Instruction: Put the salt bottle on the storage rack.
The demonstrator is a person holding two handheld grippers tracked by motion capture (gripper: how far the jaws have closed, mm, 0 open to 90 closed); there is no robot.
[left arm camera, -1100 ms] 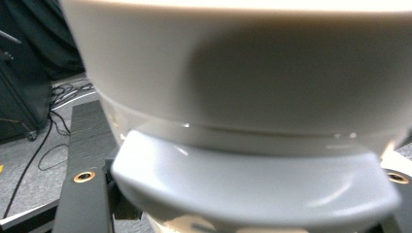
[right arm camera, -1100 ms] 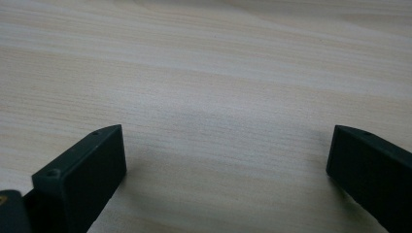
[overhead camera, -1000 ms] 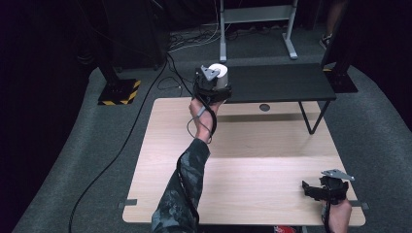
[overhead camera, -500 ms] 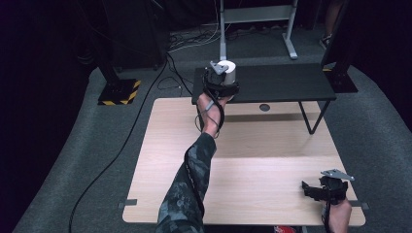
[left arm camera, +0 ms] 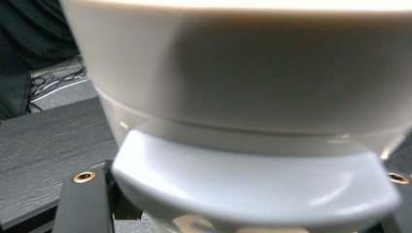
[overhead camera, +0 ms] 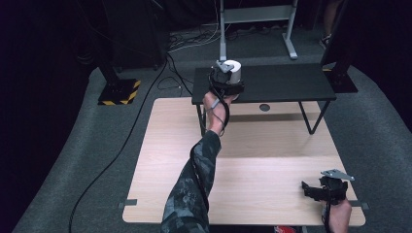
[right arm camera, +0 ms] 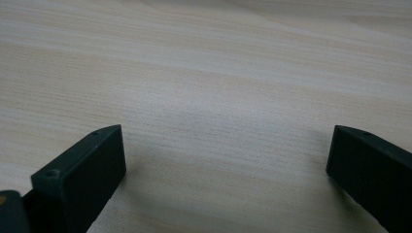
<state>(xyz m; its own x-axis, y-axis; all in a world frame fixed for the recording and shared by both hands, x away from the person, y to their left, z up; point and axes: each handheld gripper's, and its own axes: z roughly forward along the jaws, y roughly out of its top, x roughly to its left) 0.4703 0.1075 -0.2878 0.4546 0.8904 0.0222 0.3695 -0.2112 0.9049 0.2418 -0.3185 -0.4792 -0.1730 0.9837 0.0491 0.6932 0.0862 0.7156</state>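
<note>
Although nothing here shows its weight, the white cup [overhead camera: 234, 71] looks like glazed ceramic: stiff, smooth, likely slippery against hard pads and apt to chip or crack if knocked against the black side table [overhead camera: 282, 82]. In the left gripper view its wall [left arm camera: 243, 73] towers right in front of the camera, with a thick white ledge or handle [left arm camera: 252, 184] lying across between the two black jaws. That seems the sensible place to grip, since it gives the pads a shape to catch on, unlike the bare rounded wall. The left gripper [overhead camera: 226, 83] is clenched on the cup, holding it at the near left end of that black table. The right gripper [overhead camera: 324, 188] rests far back on the wooden table [right arm camera: 204, 87], jaws spread wide with nothing between them.
</note>
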